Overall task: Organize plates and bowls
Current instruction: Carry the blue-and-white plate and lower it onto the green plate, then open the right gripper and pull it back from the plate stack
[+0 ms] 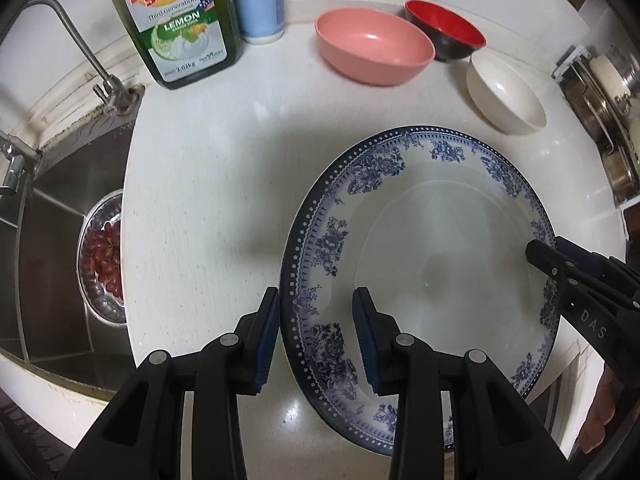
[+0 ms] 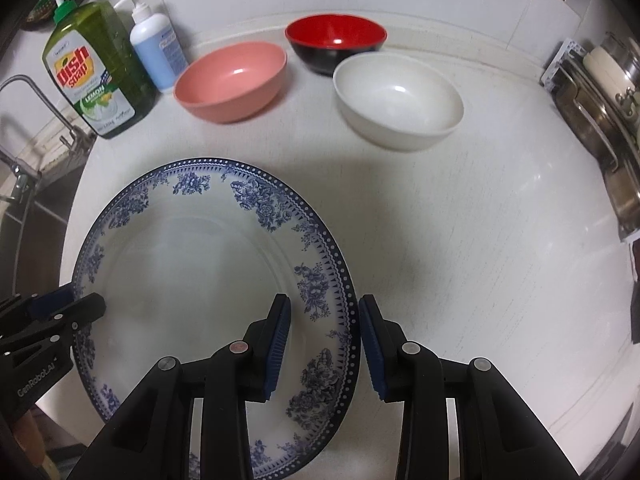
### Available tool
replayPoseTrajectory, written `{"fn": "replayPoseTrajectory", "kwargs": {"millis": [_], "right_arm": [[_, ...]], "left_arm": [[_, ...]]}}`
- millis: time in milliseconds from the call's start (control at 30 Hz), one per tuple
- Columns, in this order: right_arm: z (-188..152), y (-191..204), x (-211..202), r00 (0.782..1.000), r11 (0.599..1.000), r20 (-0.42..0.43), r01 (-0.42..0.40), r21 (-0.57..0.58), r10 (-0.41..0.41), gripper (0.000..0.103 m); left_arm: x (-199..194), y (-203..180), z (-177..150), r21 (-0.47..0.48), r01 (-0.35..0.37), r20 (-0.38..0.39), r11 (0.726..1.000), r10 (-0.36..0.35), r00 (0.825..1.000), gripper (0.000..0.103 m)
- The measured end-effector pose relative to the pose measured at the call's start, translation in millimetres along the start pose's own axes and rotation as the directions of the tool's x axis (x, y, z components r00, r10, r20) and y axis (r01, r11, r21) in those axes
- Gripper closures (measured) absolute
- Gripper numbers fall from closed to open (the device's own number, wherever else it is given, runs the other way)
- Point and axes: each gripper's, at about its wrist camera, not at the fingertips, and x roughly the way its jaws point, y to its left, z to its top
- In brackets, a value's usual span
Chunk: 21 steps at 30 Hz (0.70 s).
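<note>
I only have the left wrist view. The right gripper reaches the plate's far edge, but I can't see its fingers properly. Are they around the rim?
Observer: Yes. The right gripper straddles the rim of the plate, one finger inside and one outside, with a gap showing.
Operator: The bottle tops are cropped for me. Are they pumps?
Observer: Both are. The dish soap has a green one, the blue bottle a white one.
</note>
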Motion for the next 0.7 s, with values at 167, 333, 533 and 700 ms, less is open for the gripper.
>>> {"fn": "replayPoseTrajectory", "kwargs": {"millis": [167, 333, 533, 700], "right_arm": [[-7.0, -0.1, 8.4, 1.0, 1.0, -0.027, -0.009, 0.003, 0.009, 0.066], [-6.5, 2.8, 12.1, 0.999, 1.0, -0.034, -0.002, -0.008, 0.002, 0.066], [-3.9, 1.6, 15.8, 0.998, 1.0, -0.059, -0.011, -0.011, 0.01, 0.066], [-3.2, 4.3, 18.5, 0.997, 1.0, -0.074, -0.01, -0.024, 0.008, 0.066]], "left_arm": [[3.5, 1.2, -1.4, -0.009, -0.004, -0.01, 1.0, 0.004, 1.0, 0.067], [9.0, 0.2, -1.4, -0.01, -0.019, -0.022, 1.0, 0.019, 1.0, 0.067], [13.5, 0.9, -0.6, -0.009, -0.029, -0.03, 1.0, 0.028, 0.999, 0.066], [17.1, 1.7, -1.3, -0.016, -0.031, -0.039, 0.999, 0.03, 0.999, 0.066]]}}
